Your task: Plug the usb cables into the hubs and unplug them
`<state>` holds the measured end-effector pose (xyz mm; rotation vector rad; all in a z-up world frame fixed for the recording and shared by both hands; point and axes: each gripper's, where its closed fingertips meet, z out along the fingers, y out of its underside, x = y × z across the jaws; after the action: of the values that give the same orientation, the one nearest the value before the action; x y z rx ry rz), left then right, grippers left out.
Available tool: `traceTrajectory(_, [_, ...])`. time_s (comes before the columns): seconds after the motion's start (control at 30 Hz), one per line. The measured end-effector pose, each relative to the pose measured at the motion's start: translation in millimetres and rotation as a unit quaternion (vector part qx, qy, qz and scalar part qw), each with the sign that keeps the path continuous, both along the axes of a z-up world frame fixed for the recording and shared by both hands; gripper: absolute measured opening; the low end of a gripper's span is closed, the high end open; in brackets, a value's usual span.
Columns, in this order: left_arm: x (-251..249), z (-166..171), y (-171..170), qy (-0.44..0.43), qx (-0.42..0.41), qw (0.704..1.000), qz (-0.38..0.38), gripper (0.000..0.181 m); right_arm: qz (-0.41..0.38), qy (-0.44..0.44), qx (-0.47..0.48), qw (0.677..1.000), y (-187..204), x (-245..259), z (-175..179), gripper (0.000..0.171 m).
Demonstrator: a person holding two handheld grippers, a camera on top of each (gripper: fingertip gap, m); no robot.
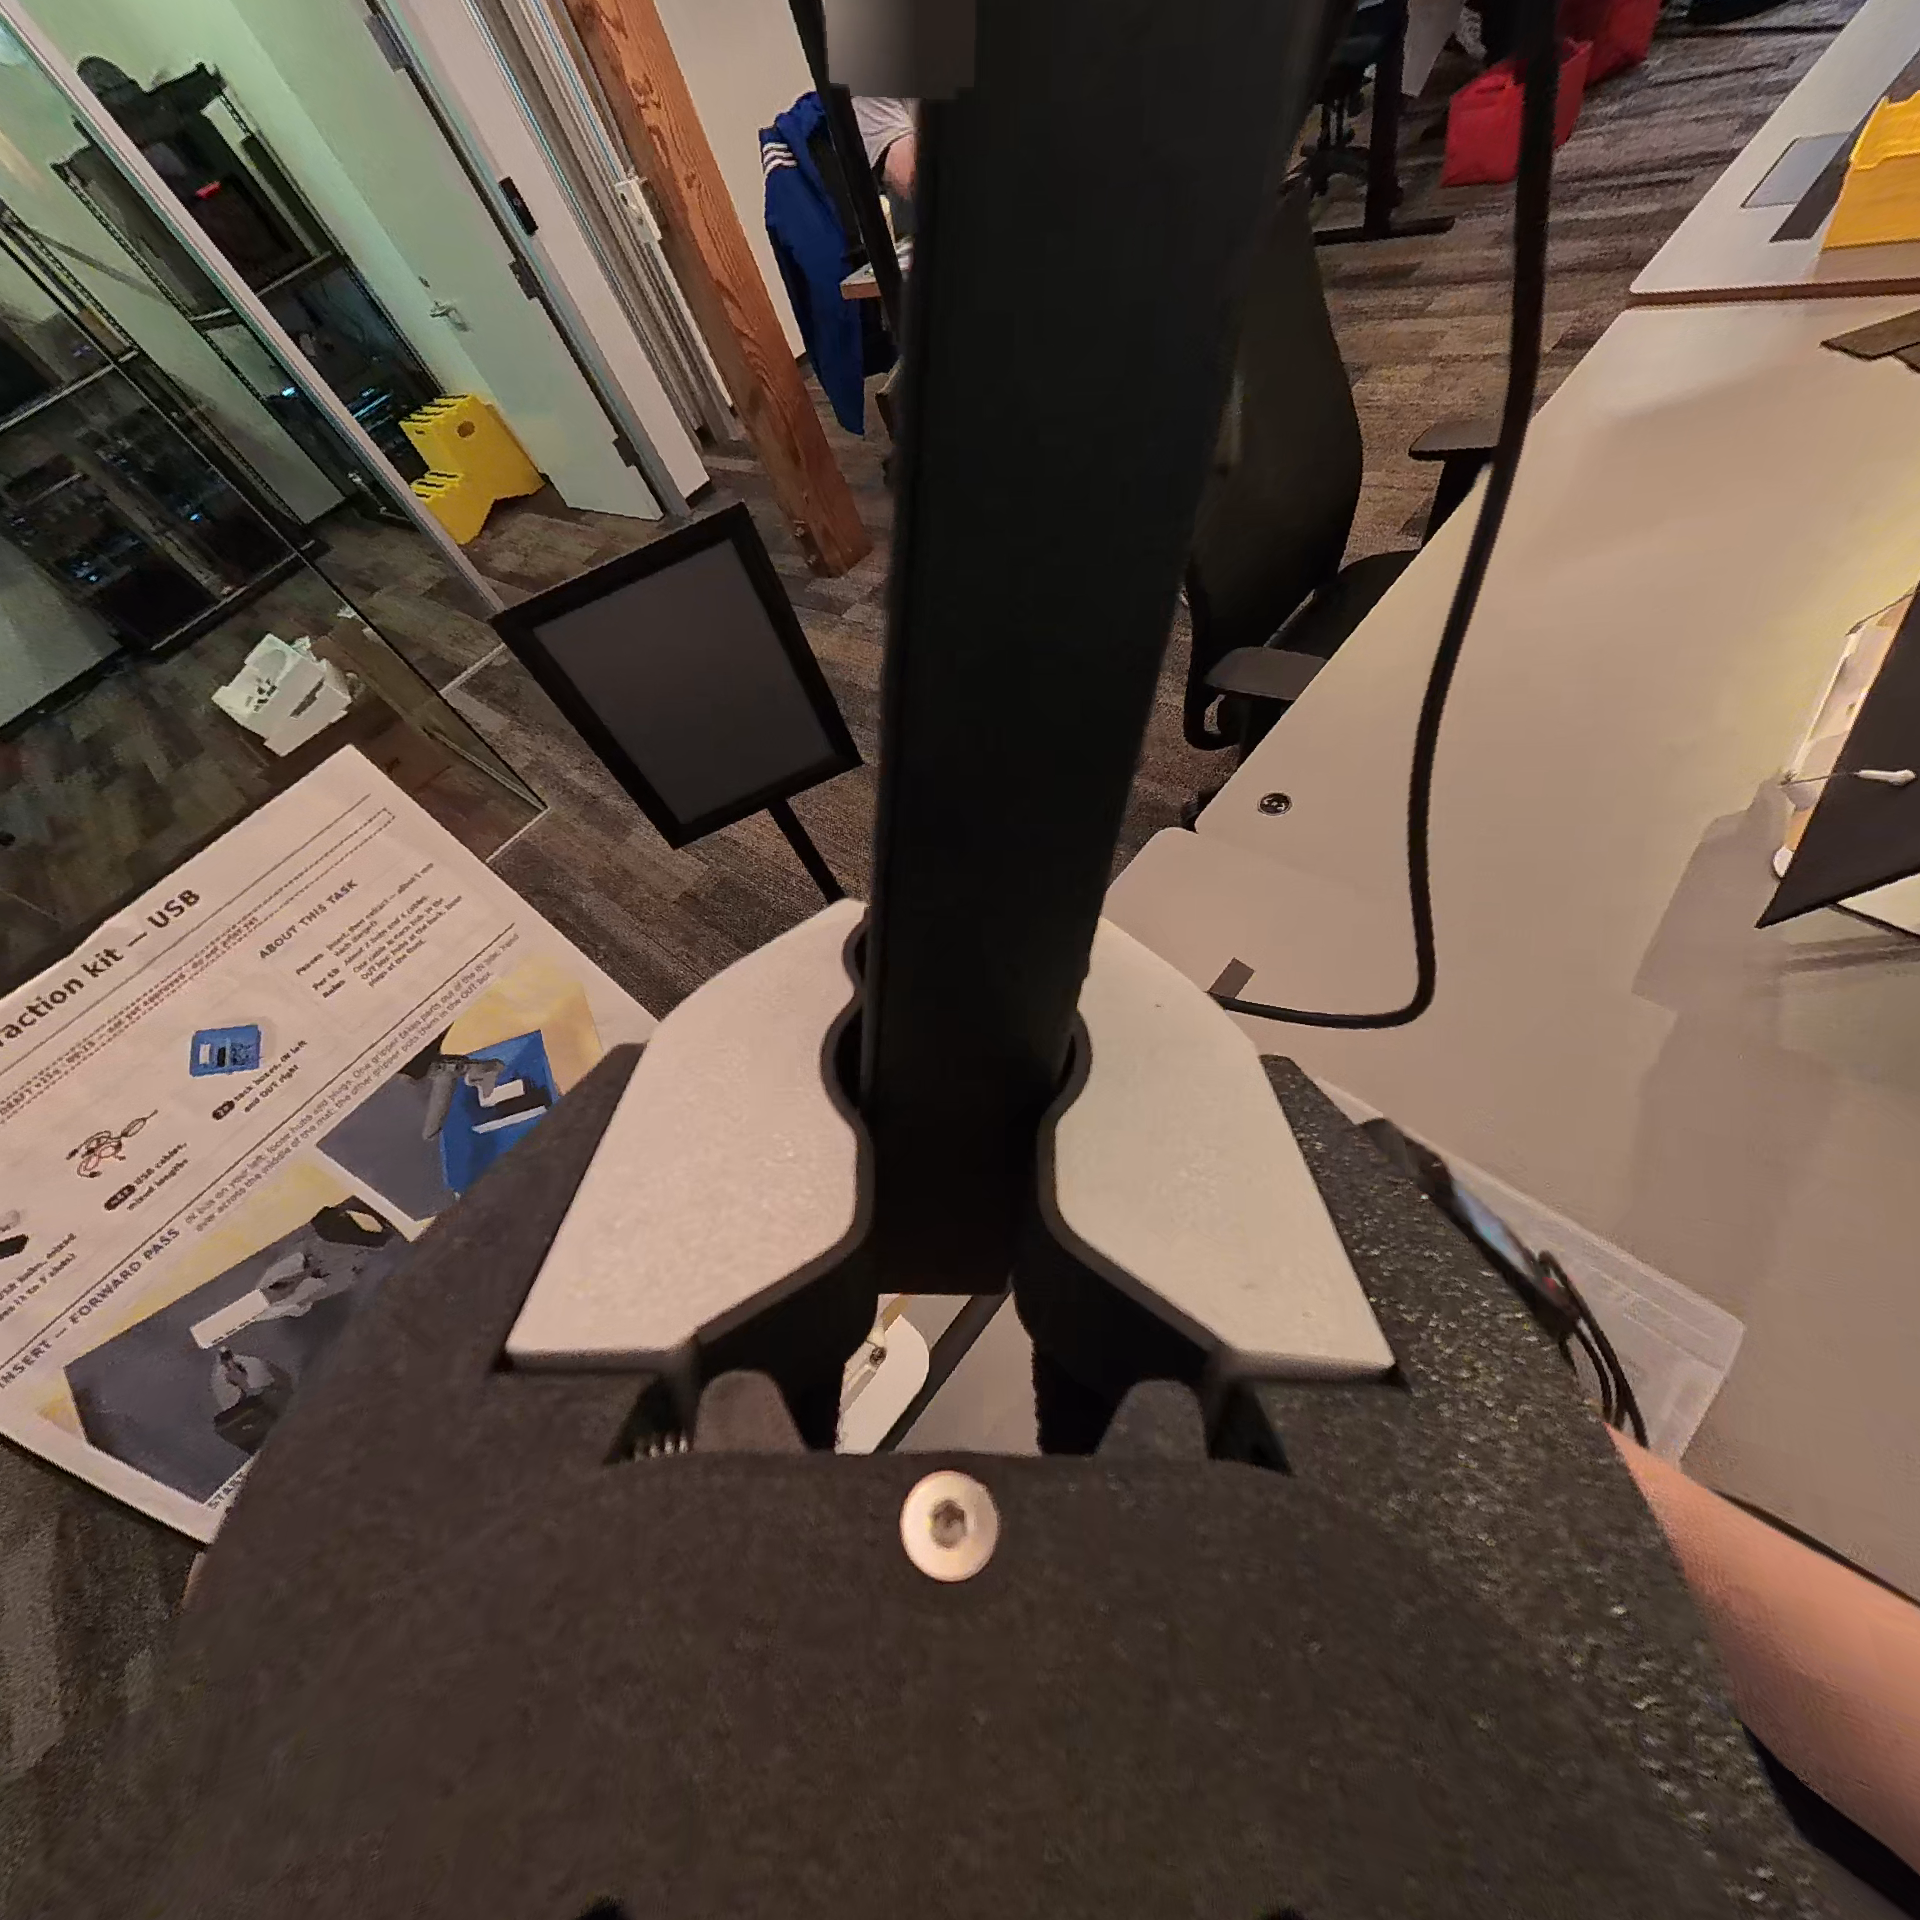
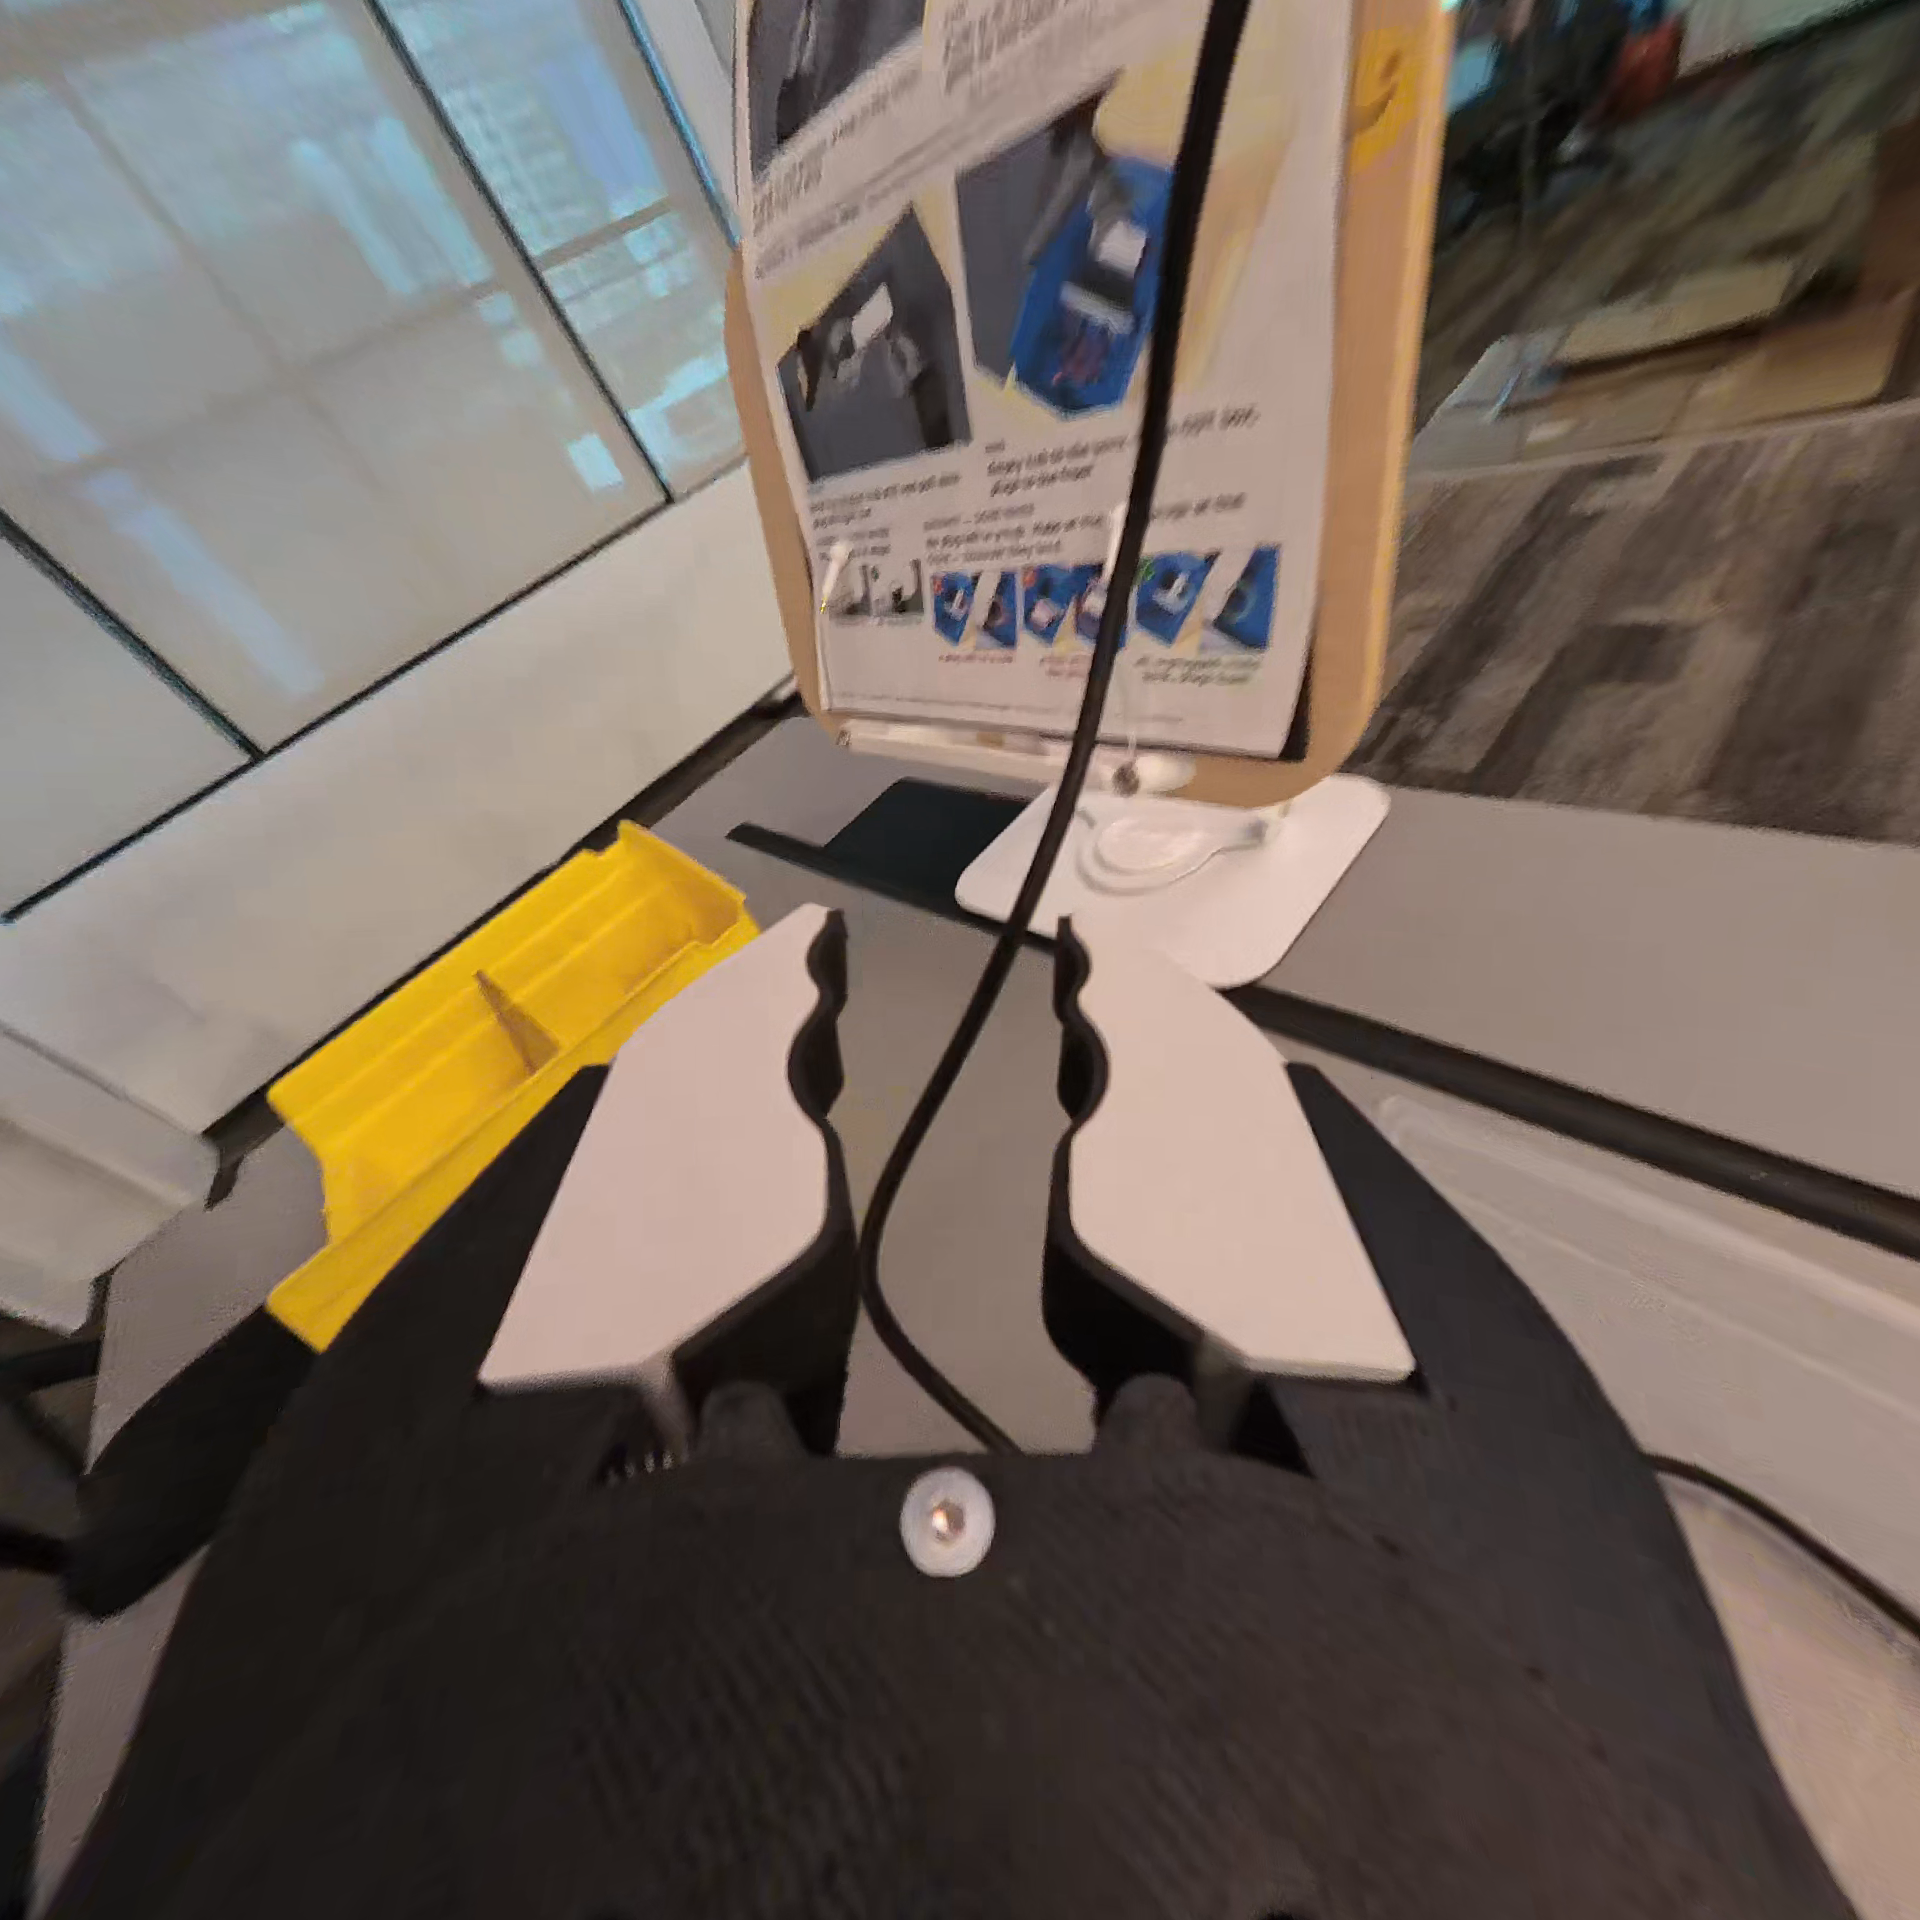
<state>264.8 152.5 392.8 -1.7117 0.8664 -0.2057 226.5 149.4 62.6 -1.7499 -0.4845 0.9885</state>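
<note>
- The left hand-held gripper (image 1: 961, 997) is pinching a long black hub (image 1: 1049, 540): the two pale fingers (image 1: 727, 1153) press on its near end from either side, and the flat bar runs straight out from the grip along the line of the fingers.
- The hub's long axis therefore points away from the left wrist camera. Its far end runs out of the top of that view, so I cannot tell where its ports face.
- A black cable (image 1: 1455, 665) hangs down on the right of the hub and curls onto the pale counter (image 1: 1558, 779); its upper end is out of view, so whether it is plugged in cannot be told.
- The right hand-held gripper (image 2: 951, 940) stands spread, its fingers (image 2: 1195, 1164) well apart and pinching nothing.
- A black cable (image 2: 1101, 644) runs through the gap between those fingers, lengthwise and slightly bowed, touching neither so far as can be seen. No plug shows.
- Beyond it stand a yellow bin (image 2: 499, 1049) on the left and an instruction board (image 2: 1049, 416) on its white base ahead.
- Judgement: with the hub held by the left, the right is the nearer one to the cable and need only press together on it. The plug must then be lined up with the hub's long axis.
</note>
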Motion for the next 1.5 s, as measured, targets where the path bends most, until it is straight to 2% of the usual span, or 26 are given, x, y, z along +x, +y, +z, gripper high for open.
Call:
traceTrajectory(0.07, [1.0,-0.5,-0.2,0.001,0.001,1.0,-0.002,0.027,0.015,-0.036,-0.023,0.999,-0.4,-11.6,-18.3,0.038])
traceTrajectory(0.1, [1.3,-1.4,-0.1,0.001,0.0,1.0,-0.004,0.027,0.016,-0.061,-0.028,0.998,0.9,-13.4,-27.6,0.027])
traceTrajectory(0.13, [0.9,-2.4,0.3,0.002,-0.001,1.0,-0.004,0.027,0.018,-0.085,-0.028,0.996,1.9,-12.7,-34.0,0.009])
traceTrajectory(0.27, [-4.1,-4.9,1.5,0.002,-0.003,1.0,-0.003,0.027,0.038,-0.095,-0.041,0.994,-1.4,-1.5,-36.8,0.007])
traceTrajectory(0.37, [-8.2,-4.0,1.7,-0.007,-0.005,1.0,-0.005,0.027,-0.008,-0.072,-0.025,0.997,7.0,32.6,-20.6,0.006])
traceTrajectory(0.47, [-11.4,-6.8,1.1,-0.013,-0.013,1.0,-0.011,0.027,-0.094,-0.078,0.0,0.993,18.7,87.3,-9.7,0.007])
traceTrajectory(0.53, [-11.3,-15.0,-0.5,-0.013,-0.029,0.999,-0.022,0.027,-0.135,-0.1,-0.01,0.986,21.9,122.7,-16.3,0.007])
traceTrajectory(0.63, [-12.0,-30.0,-0.8,-0.007,-0.041,0.999,-0.03,0.027,-0.14,-0.154,-0.068,0.976,19.1,158.3,-49.8,0.009])
traceTrajectory(0.73, [-9.5,-51.7,-3.1,-0.007,-0.06,0.997,-0.047,0.028,-0.157,-0.208,-0.132,0.956,19.0,186.1,-88.6,0.01])
traceTrajectory(0.87, [-13.3,-93.0,-1.4,0.011,-0.088,0.995,-0.055,0.028,-0.153,-0.288,-0.201,0.924,13.3,197.7,-128.3,0.009])
traceTrajectory(0.93, [-15.4,-117.6,-2.6,0.009,-0.111,0.992,-0.064,0.028,-0.127,-0.342,-0.24,0.9,4.5,195.2,-149.3,0.01])
traceTrajectory(1.0, [-19.7,-145.3,-3.8,0.011,-0.135,0.989,-0.067,0.027,-0.101,-0.371,-0.247,0.89,-0.3,189.5,-158.0,0.01])
traceTrajectory(1.23, [-52.8,-234.4,-2.2,0.016,-0.205,0.978,-0.045,0.028,-0.053,-0.334,-0.248,0.908,-21.0,188.6,-146.1,0.015])
traceTrajectory(1.33, [-71.4,-258.7,-0.4,0.014,-0.221,0.975,-0.03,0.028,-0.009,-0.333,-0.251,0.909,-40.6,186.8,-145.5,0.016])
traceTrajectory(1.5, [-108.4,-284.3,4.2,-0.007,-0.238,0.971,0.0,0.027,0.016,-0.336,-0.199,0.921,-53.6,186.4,-128.4,0.017])
